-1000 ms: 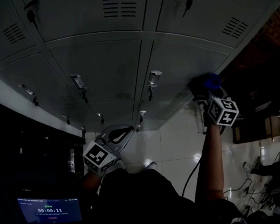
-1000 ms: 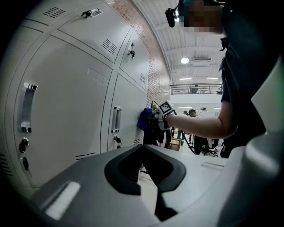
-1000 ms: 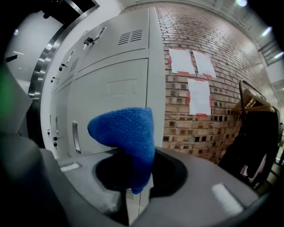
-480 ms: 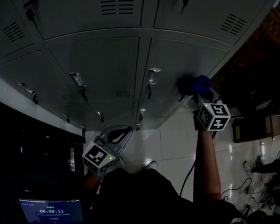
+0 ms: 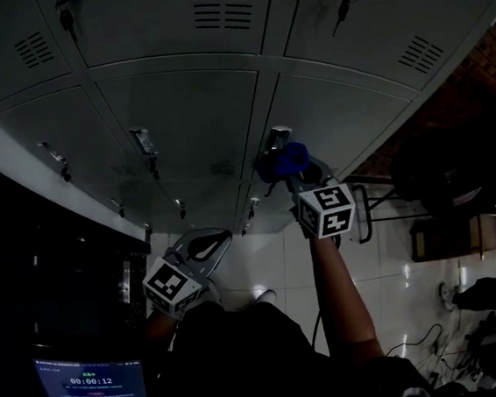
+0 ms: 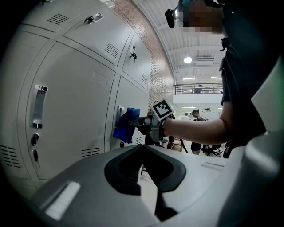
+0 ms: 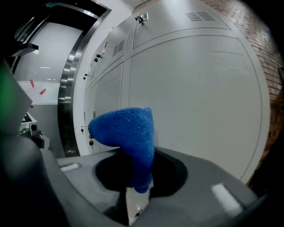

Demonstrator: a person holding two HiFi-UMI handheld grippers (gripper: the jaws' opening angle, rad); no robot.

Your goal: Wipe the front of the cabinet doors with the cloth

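Cloth: blue, bunched, against grey cabinet door, just beside its handle.
Right claw: I see it clenched on the cloth.
Left claw: I read it closed, nothing in it, low, clear of the doors.

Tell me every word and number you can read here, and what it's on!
"00:00:12": the timer on the small screen, lower left in the head view.
Tiny lines above and below the timer on that screen: too small to read.
Locker doors: no readable labels or numbers.
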